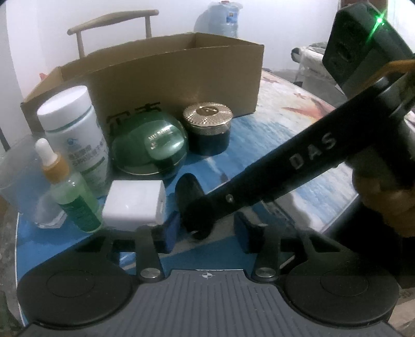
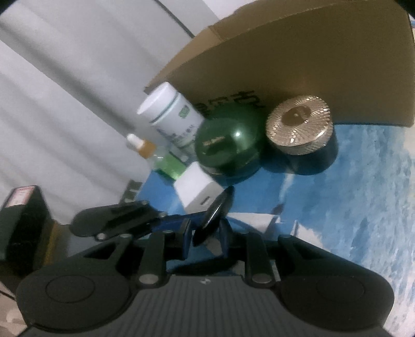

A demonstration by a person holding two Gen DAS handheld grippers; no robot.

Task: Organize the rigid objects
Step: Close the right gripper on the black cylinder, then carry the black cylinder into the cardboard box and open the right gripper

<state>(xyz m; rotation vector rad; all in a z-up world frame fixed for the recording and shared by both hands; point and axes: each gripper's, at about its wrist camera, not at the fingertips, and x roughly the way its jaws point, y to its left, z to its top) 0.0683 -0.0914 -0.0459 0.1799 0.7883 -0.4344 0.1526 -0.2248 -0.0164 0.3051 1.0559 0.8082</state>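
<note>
A black round disc (image 2: pixel 214 213) is clamped on edge between my right gripper's (image 2: pixel 206 237) blue pads, just above the blue mat. In the left wrist view the disc (image 1: pixel 188 193) and the right gripper's arm cross in front of my left gripper (image 1: pixel 207 233), which is open and empty. Beside the disc stands a white charger cube (image 1: pixel 136 204) (image 2: pixel 197 190). Behind it stand a green dropper bottle (image 1: pixel 75 197), a white pill bottle (image 1: pixel 75 134), a green domed jar (image 1: pixel 150 145) and a gold-lidded dark jar (image 1: pixel 208 127).
An open cardboard box (image 1: pixel 160 75) (image 2: pixel 298 59) stands behind the row of objects. A clear plastic container (image 1: pixel 18 176) sits at the left. A wooden chair (image 1: pixel 111 23) and a water jug (image 1: pixel 223 15) are behind the box. The blue sea-print mat (image 1: pixel 272 145) extends right.
</note>
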